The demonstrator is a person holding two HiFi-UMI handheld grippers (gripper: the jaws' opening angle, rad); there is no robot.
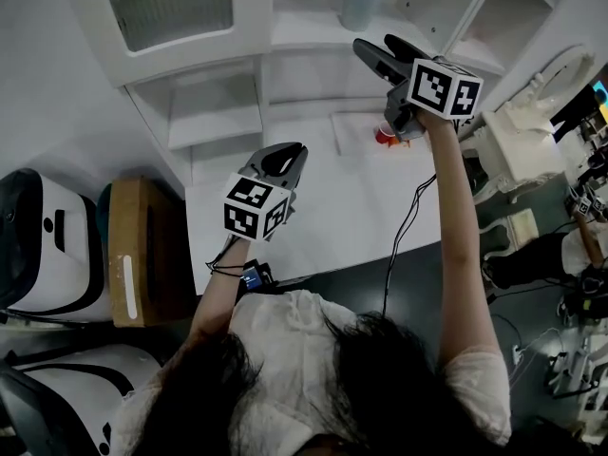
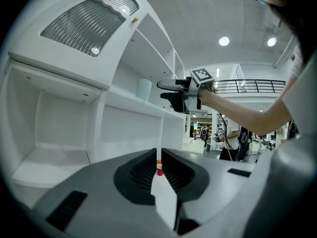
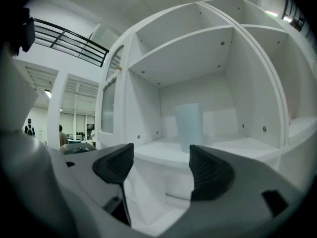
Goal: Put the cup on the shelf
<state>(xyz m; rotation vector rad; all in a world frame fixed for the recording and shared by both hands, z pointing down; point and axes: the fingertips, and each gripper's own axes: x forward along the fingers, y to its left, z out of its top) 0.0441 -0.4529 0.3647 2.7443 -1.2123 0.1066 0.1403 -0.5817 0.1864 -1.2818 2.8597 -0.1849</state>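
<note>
The cup [image 3: 189, 125] is standing upright on the shelf [image 3: 223, 148], touching neither tool. The right gripper [image 3: 161, 157] is hovering in front of it, jaws spread wide and gripping nothing. The left gripper [image 1: 296, 152] is hanging lower, over the table [image 1: 313, 207], jaws pressed nearly together, empty.

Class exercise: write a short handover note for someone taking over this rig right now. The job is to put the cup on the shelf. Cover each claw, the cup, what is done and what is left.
Left claw: low over the white table, jaws almost together, holding nothing.
Right claw: raised toward the shelf, jaws apart, empty.
Pale blue cup: upright on the shelf, ahead of the right claw and clear of its jaws.
Done: the cup appears placed.
Left: probably just draw the right claw back without knocking the cup.
A small red object sits on the table, untouched.
</note>
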